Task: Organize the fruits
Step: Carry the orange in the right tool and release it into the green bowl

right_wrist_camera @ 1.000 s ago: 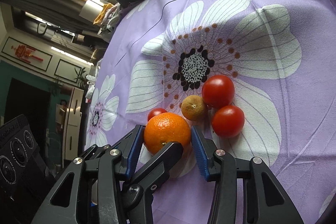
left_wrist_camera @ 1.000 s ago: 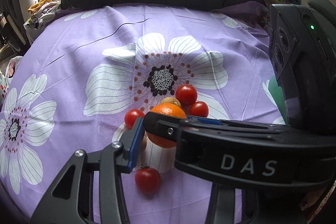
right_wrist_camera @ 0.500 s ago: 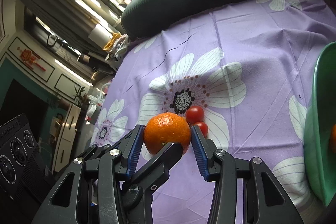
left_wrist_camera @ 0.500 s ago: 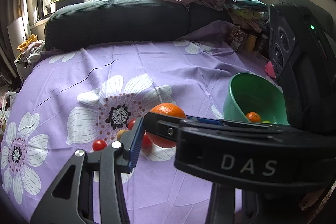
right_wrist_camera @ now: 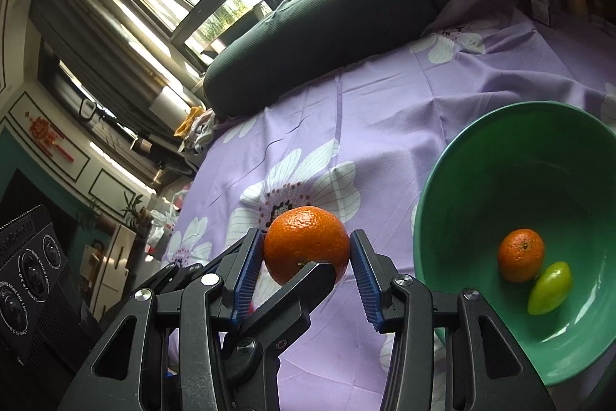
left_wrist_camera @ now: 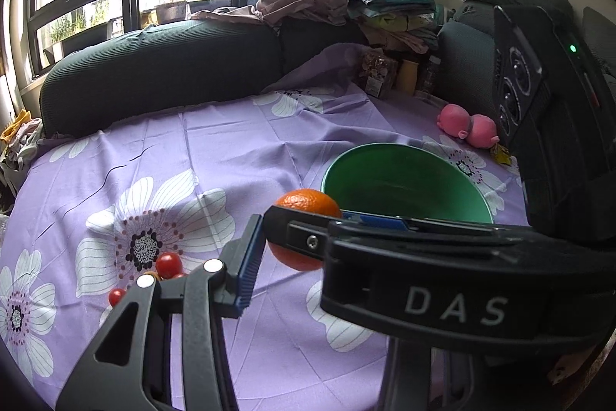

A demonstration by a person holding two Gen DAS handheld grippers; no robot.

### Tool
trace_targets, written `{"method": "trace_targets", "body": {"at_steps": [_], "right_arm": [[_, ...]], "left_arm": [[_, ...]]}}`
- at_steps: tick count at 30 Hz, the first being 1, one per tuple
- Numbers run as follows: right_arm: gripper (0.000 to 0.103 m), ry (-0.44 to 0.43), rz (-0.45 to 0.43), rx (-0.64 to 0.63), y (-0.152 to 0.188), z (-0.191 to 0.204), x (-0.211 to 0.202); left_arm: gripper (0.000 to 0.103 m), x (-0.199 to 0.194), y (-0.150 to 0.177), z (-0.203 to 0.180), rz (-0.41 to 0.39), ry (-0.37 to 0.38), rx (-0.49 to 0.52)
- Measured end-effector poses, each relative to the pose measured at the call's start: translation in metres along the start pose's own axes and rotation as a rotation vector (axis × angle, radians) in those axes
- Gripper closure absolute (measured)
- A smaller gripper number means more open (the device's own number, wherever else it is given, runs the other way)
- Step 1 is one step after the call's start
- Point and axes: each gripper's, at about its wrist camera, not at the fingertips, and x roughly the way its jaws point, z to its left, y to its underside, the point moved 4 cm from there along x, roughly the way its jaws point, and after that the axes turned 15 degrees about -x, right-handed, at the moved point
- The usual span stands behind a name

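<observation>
Right wrist: orange (right_wrist_camera: 306, 243) between right tongs (right_wrist_camera: 307, 266), round.

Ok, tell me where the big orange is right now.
The big orange is off the cloth, pinched by the right gripper with the left gripper clamped across it too, just left of the green bowl.

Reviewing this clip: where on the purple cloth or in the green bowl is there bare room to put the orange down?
Most of the green bowl is bare; only a small orange and a green fruit sit together low on one side. The cloth between sofa cushion and bowl is bare. Crowded: the tomatoes by the big flower print.
</observation>
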Motion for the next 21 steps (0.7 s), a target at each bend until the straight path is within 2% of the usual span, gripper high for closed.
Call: {"method": "trace_targets", "body": {"at_steps": [10,21], "right_arm": [[0.054,0.063,-0.049,0.059,0.010,-0.038,-0.040],[0.054,0.131,-0.079,0.122,0.022,-0.075,-0.072]], "left_arm": [[0.060,0.015,0.007,-0.054,0.024,0.065,0.065],[0.060,0.037,0.009,-0.093,0.066,0.138,0.117]]}}
